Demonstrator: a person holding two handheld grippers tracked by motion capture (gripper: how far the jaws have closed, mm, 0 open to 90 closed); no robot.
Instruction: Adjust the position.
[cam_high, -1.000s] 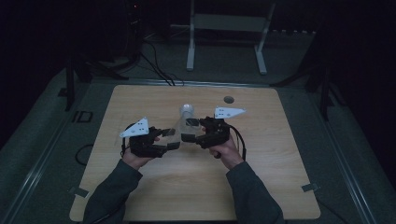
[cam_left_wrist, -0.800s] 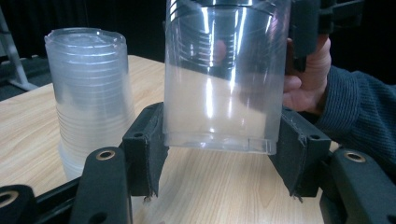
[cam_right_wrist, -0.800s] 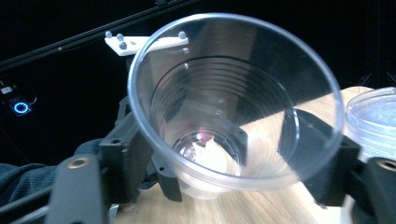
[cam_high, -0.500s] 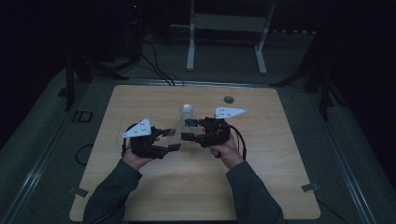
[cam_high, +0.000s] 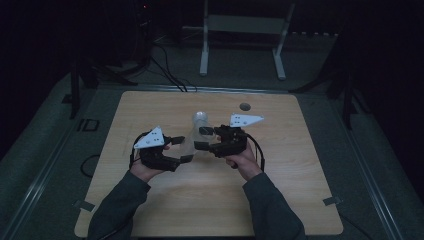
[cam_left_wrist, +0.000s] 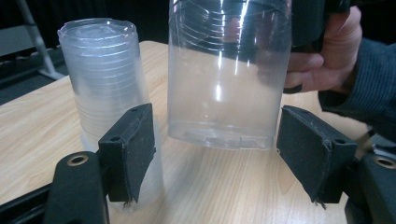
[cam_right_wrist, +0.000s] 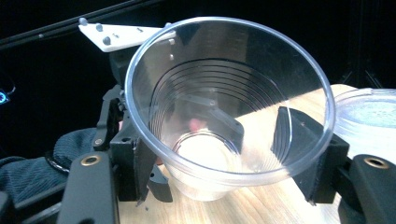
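Your right claw grips the clear cup upright above the worktop; your left claw, its jaws just opened, flanks the cup's base untouched; the cup stack stands just beside it.

No legible text, label, brand mark, number or sign on any surface. Clear plastic cup between the right gripper's jaws: plain, only moulded rings. Cup stack beside the left gripper: unmarked. Grey plates on both grippers: unprinted.
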